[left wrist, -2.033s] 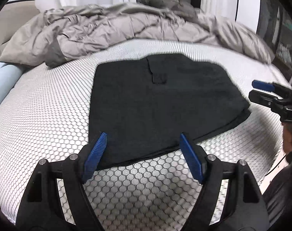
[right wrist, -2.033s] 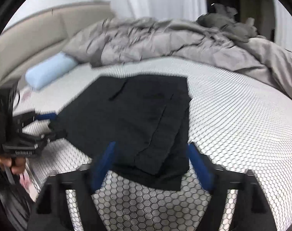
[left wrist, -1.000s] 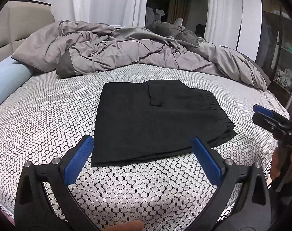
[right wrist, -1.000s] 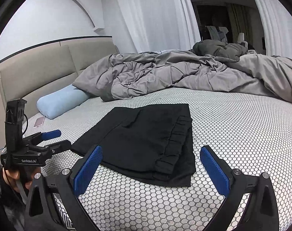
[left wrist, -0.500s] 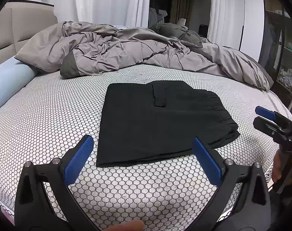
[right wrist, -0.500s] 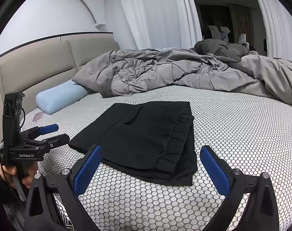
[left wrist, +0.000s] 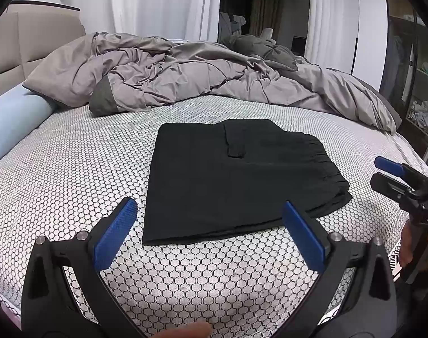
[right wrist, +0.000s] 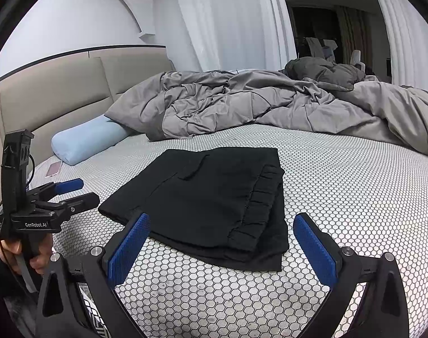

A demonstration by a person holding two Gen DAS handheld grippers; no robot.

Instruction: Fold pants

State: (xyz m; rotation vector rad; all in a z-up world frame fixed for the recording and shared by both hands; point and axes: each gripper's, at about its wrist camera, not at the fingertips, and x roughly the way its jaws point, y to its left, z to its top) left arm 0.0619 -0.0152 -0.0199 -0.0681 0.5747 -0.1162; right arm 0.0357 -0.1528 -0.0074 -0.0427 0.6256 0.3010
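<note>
The black pants [left wrist: 236,177] lie folded into a flat, squarish stack at the centre of the frame on the honeycomb-patterned mattress [left wrist: 73,174], gathered waistband [right wrist: 259,197] along their right side. They look soft, light and limp, likely to sag if lifted by one corner; the doubled lower edge seems the surest hold. The left gripper [left wrist: 211,233] hovers at lower centre, jaws wide apart and holding nothing. The right gripper [right wrist: 222,242] does likewise, jaws spread and clear of the cloth. Bare mattress rings the stack. The rumpled grey duvet [left wrist: 185,76] crowds the upper frame, a blue bolster [right wrist: 87,140] at left.
</note>
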